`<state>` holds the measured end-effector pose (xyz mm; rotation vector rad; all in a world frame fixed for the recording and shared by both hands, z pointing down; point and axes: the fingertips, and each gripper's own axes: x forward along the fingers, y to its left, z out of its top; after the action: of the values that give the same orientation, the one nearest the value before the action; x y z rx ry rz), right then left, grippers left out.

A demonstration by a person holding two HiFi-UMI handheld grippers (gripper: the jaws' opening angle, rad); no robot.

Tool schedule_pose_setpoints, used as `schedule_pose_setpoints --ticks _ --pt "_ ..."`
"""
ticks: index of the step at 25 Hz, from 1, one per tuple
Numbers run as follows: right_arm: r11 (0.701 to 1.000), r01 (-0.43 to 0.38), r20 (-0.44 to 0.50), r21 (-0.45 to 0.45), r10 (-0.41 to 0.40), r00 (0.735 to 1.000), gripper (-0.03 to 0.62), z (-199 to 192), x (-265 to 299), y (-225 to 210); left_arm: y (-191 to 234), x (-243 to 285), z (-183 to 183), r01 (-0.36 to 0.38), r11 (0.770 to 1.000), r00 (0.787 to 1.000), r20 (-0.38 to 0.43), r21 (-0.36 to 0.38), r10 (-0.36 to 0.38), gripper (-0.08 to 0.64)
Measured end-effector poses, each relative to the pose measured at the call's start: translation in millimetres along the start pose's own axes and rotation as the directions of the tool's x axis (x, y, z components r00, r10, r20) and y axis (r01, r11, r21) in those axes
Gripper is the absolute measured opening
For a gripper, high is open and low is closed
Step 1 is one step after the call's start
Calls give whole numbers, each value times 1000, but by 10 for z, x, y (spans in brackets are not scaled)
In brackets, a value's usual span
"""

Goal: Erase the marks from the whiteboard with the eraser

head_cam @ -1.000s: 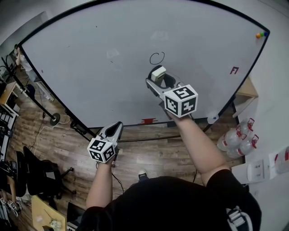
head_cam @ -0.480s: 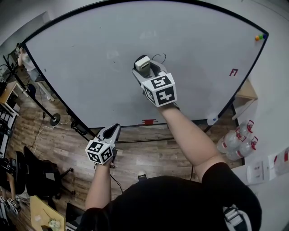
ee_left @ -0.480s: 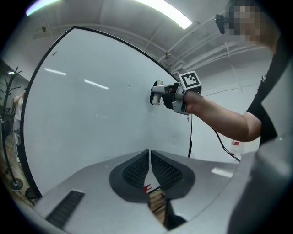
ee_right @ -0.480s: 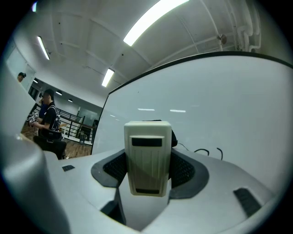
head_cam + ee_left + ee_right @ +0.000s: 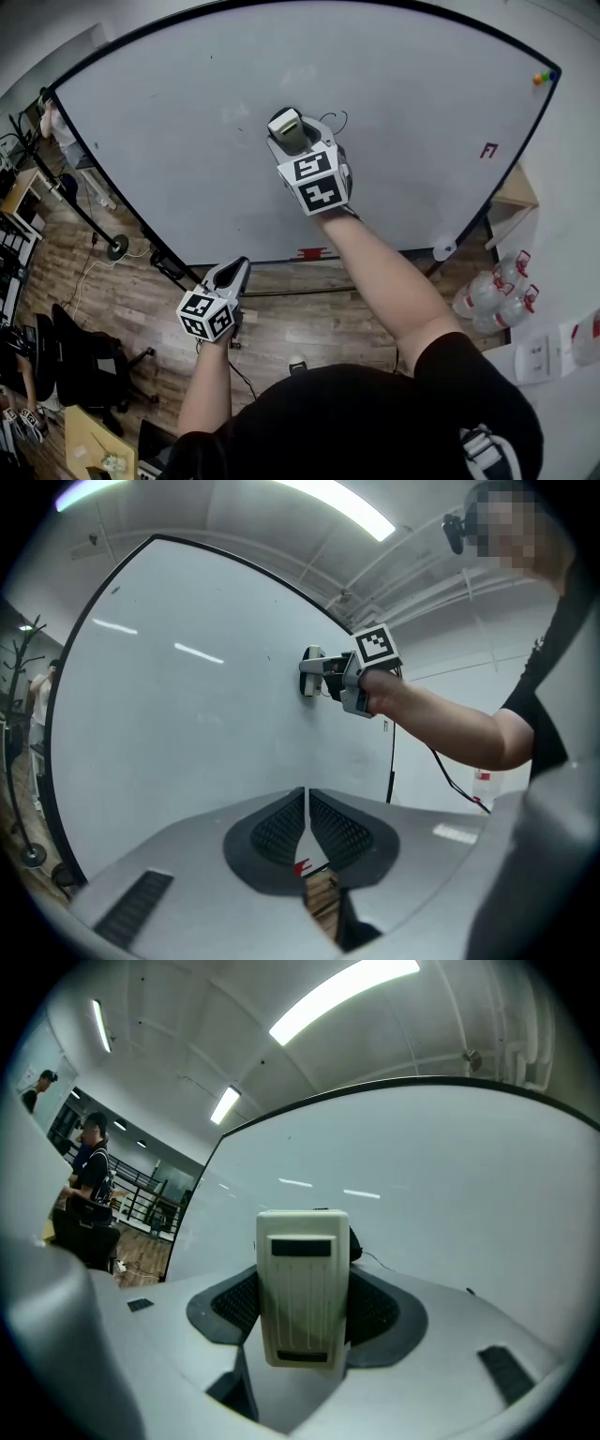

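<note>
Head view puts the right gripper (image 5: pixel 294 141) up against the middle of the whiteboard (image 5: pixel 169 141), its jaws pinching the eraser (image 5: pixel 284 124) by its long sides. The left gripper (image 5: pixel 234 272) hangs idle below the board's bottom edge, its jaws pressed together on nothing. The eraser sits just left of a thin black loop (image 5: pixel 339 116), part of which is hidden behind the gripper. In the left gripper view its far face appears to lie against the board. The wipe looks to be under way, with that loop as the thing to clear. To do it well, the pad should stay flat on the surface rather than ride on one edge. Pressure should be steady, and the strokes should overlap rightward across the whole loop so that no ghost line remains. The pinch needs to be firm enough that the block does not twist between the jaws when it drags. A small red mark (image 5: pixel 488 149) near the board's right edge would likely call for a long reach afterwards. The eraser is a cream plastic block with rounded corners, fine ridges along its back and a dark slot near each end. A dark pad peeks out beneath it in the right gripper view.
</note>
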<state>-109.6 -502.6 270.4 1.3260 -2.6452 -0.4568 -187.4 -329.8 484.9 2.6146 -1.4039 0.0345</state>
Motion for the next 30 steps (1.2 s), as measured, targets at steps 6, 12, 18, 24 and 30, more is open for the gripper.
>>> schedule_pose_setpoints --ticks 6,12,18,24,30 --pt "997 33 -5 -64 -33 999 247 23 29 -23 -10 42 -17 5 1000 1000 -1 -9 -5 26" --pt "991 69 7 -111 -69 998 245 18 -14 -61 -11 30 -34 7 1000 1000 -1 -19 -7 26" --pt "985 113 4 -130 -113 994 245 -18 -141 -260 -59 36 -62 14 1000 1000 -3 -22 -14 27" --pt "976 163 5 -141 -164 986 245 -7 -294 -548 -131 93 -32 34 999 999 -5 -13 -35 26" --pt "962 229 0 -150 -231 973 245 -21 -484 -924 -203 186 -53 58 998 998 -19 -7 -59 26"
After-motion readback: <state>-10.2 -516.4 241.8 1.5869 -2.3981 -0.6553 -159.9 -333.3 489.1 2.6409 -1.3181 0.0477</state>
